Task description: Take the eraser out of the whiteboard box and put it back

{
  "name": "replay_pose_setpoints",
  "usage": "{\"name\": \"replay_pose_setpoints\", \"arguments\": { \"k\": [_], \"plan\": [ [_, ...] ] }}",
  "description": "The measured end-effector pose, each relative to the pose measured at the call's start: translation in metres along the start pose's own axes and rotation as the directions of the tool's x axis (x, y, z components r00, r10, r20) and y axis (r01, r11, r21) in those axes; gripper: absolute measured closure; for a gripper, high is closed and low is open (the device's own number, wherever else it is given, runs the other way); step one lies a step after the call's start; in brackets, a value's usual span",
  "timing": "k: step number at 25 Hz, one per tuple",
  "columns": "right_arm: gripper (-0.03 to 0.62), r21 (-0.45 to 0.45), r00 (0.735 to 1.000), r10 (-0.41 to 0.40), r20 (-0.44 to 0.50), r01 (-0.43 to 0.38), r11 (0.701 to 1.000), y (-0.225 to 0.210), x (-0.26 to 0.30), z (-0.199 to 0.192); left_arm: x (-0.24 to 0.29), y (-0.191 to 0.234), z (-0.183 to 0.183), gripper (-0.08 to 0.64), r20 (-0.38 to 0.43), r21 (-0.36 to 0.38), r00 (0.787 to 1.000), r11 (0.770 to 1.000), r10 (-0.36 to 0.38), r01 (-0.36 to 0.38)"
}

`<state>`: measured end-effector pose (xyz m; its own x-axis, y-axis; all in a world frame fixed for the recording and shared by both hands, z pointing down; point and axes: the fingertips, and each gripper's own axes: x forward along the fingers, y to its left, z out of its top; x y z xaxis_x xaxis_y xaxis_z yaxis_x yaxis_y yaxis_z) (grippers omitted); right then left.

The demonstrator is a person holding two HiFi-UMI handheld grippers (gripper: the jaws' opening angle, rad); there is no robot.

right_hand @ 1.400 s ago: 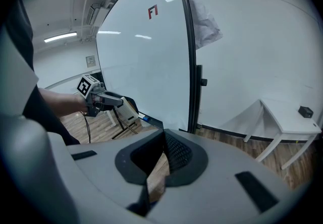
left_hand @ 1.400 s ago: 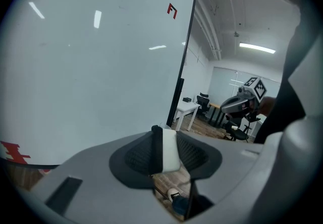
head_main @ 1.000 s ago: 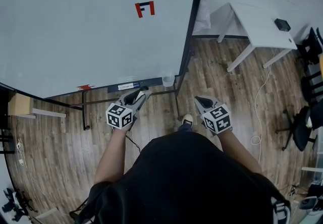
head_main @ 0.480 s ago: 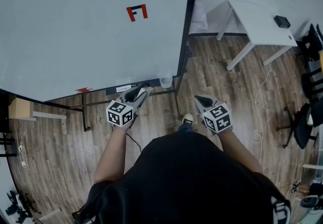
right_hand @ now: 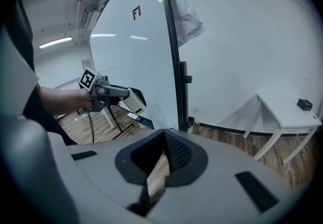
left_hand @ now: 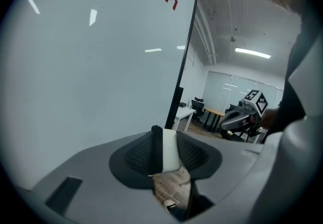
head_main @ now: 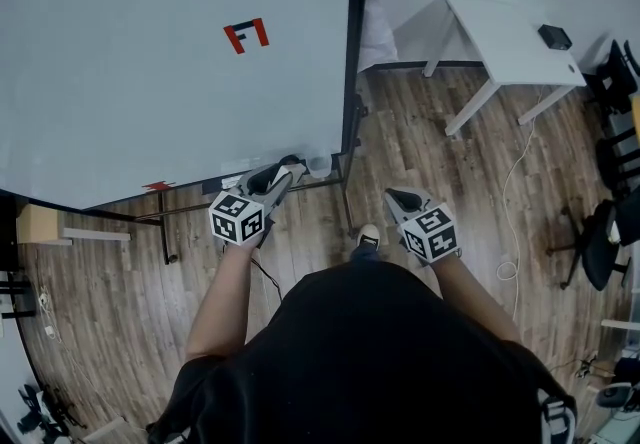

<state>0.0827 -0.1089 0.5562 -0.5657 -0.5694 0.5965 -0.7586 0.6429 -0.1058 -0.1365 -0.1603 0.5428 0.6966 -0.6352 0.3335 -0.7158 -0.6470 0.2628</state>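
My left gripper (head_main: 285, 172) is shut on the eraser (head_main: 291, 165), a white block with a black felt face. It holds the eraser at the right end of the tray (head_main: 212, 186) under the whiteboard (head_main: 150, 92). In the left gripper view the eraser (left_hand: 170, 150) stands upright between the pads, right in front of the board. The right gripper view shows the left gripper (right_hand: 108, 92) with the eraser (right_hand: 132, 101) just above the tray (right_hand: 137, 117). My right gripper (head_main: 393, 198) hangs over the floor to the right, shut with nothing in it (right_hand: 162, 150).
A red and black magnet (head_main: 246, 34) sticks on the board. A small clear cup (head_main: 320, 166) sits at the tray's right end by the black frame post (head_main: 352, 52). A white table (head_main: 510, 42) and office chairs (head_main: 600, 242) stand to the right; a cable (head_main: 510, 222) lies on the wooden floor.
The board has slid left in the head view. My left gripper with the eraser has closed in on the tray's right end and now covers the marker there. The right gripper has stayed put.
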Motion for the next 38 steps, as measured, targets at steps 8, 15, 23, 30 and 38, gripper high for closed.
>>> {"name": "replay_pose_setpoints", "arguments": {
  "k": [8, 15, 23, 30, 38],
  "plan": [
    [0.597, 0.004, 1.000, 0.002, -0.011, -0.002, 1.000, -0.016, -0.004, -0.005, 0.026, -0.007, 0.010, 0.413, 0.009, -0.003, 1.000, 1.000, -0.012, 0.012],
    [0.597, 0.004, 1.000, 0.014, -0.020, -0.014, 1.000, -0.024, 0.000, -0.006, 0.043, -0.008, 0.008, 0.413, -0.001, -0.007, 1.000, 1.000, -0.019, 0.019],
    [0.597, 0.011, 0.999, 0.011, -0.038, -0.011, 1.000, -0.041, 0.004, -0.009, 0.061, 0.000, 0.006, 0.413, -0.006, -0.018, 1.000, 1.000, -0.014, 0.014],
    [0.597, 0.013, 0.999, 0.014, -0.042, -0.014, 1.000, -0.049, 0.012, -0.005, 0.077, 0.005, 0.002, 0.413, -0.030, 0.000, 0.999, 1.000, -0.016, 0.016],
    [0.597, 0.026, 0.998, 0.007, -0.056, -0.005, 1.000, -0.057, 0.016, -0.009, 0.090, 0.011, -0.015, 0.413, -0.080, -0.020, 0.997, 1.000, -0.013, 0.012]
  ]
}}
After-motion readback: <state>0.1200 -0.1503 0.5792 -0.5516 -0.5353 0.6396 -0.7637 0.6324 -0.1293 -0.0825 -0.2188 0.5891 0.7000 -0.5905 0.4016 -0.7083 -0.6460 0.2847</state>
